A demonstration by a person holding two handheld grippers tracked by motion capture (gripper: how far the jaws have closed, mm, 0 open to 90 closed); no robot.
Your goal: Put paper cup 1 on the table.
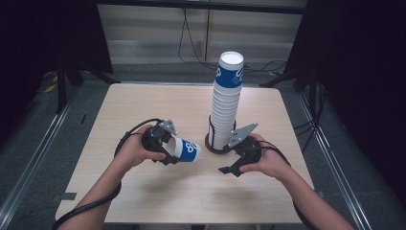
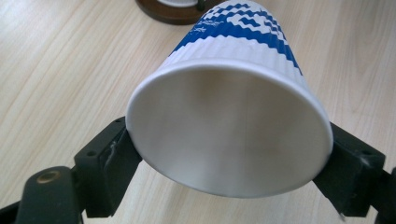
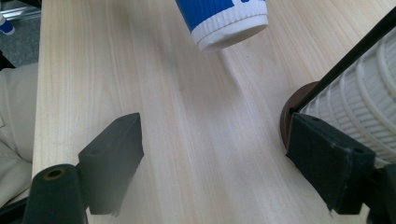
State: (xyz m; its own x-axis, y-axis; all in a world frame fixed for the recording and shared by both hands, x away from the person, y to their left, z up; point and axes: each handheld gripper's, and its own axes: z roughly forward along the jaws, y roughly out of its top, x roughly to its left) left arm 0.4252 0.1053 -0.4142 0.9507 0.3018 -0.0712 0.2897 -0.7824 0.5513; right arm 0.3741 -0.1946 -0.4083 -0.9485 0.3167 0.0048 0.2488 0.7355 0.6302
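My left gripper (image 1: 168, 154) is shut on a white paper cup with blue print (image 1: 184, 149), holding it on its side above the table with its bottom pointing right. The cup's open rim (image 2: 229, 135) faces the left gripper view, squeezed between both black jaws. A tall stack of the same cups (image 1: 226, 103) stands upside down on a dark round base (image 1: 213, 145) with a thin black rod beside it. My right gripper (image 1: 231, 166) is open just right of the base, with bare table between its jaws. The held cup's bottom (image 3: 231, 25) hangs at the top of the right gripper view, and the stack (image 3: 364, 112) stands at the right jaw.
The light wooden table (image 1: 143, 105) has bare room at the left, front and back. Black cables trail from both grippers over the front edge. Metal rails run along the floor on both sides, and cables lie on the floor behind the table.
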